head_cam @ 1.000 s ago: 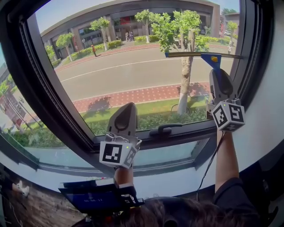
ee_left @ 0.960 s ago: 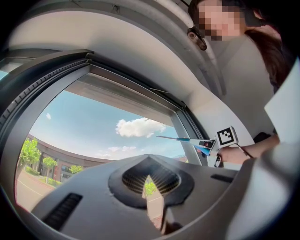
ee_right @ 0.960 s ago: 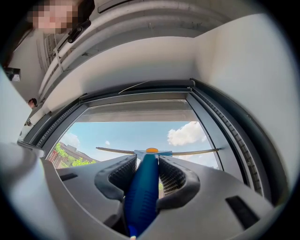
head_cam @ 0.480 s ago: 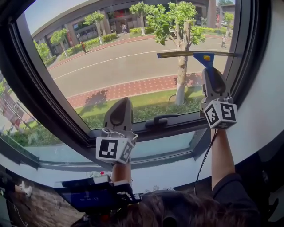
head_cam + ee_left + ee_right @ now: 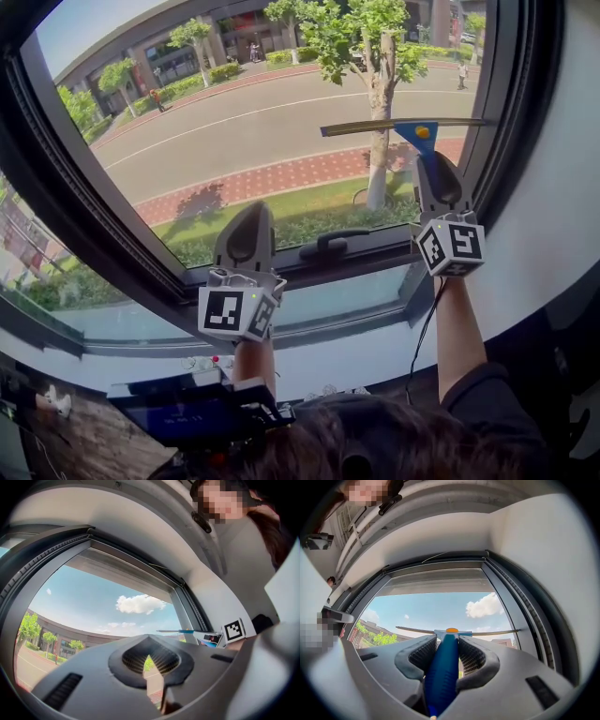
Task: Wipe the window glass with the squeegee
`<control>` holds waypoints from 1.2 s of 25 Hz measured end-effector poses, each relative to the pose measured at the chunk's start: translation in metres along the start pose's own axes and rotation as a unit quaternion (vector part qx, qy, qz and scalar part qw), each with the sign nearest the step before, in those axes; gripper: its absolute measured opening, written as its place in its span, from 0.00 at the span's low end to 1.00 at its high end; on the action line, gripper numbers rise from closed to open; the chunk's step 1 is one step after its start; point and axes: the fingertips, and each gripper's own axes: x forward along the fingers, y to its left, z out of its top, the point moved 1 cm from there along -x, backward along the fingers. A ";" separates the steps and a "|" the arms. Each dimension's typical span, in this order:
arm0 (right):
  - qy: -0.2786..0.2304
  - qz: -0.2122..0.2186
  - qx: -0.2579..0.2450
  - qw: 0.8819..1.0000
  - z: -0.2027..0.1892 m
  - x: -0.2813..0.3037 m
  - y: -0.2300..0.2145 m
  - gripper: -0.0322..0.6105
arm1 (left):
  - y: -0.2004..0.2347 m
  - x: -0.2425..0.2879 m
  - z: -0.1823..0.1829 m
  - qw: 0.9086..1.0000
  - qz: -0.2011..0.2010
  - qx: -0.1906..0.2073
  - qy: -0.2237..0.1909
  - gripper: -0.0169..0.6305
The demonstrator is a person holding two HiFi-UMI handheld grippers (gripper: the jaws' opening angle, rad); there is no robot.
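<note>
Writing is scarce: each gripper carries a cube with black-and-white square markers, the right cube [image 5: 450,246] and the left cube [image 5: 239,312], and a dark device [image 5: 187,412] at the bottom of the head view shows a blue screen whose characters are too small to read. The person's right forearm [image 5: 457,328] reaches straight up to the right gripper [image 5: 429,161], held high near the right side of the window frame [image 5: 112,253]. Its jaws are clamped on the blue handle of the squeegee [image 5: 415,133], which runs up between the ribbed pads [image 5: 471,657] in the right gripper view and ends in an orange dot at the head. The squeegee's thin blade lies level across the window glass [image 5: 234,141], just above the gripper's tip, with its right end at the frame; it seems to rest against the pane, though contact is hard to confirm. The left gripper [image 5: 247,217] is lower and to the left, well apart from the squeegee, pointing up at the glass beside the dark window handle [image 5: 328,246]. In the left gripper view its jaws stand all but together, with only a narrow slit between them and nothing held.
</note>
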 end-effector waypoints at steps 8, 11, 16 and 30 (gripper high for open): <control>0.038 -0.001 0.011 0.999 -0.035 -0.017 0.003 0.27 | -0.002 0.003 -0.001 1.000 -0.005 -0.014 0.006 0.03; 0.046 -0.001 0.014 0.999 -0.046 -0.021 0.005 0.27 | 0.000 0.001 -0.008 1.000 -0.003 -0.019 0.014 0.03; 0.066 -0.001 0.014 0.998 -0.059 -0.028 0.006 0.27 | 0.001 -0.001 -0.017 0.999 0.000 -0.022 0.025 0.03; 0.130 0.000 0.016 0.991 -0.101 -0.051 0.007 0.27 | -0.004 0.001 -0.013 0.999 -0.003 -0.026 0.029 0.03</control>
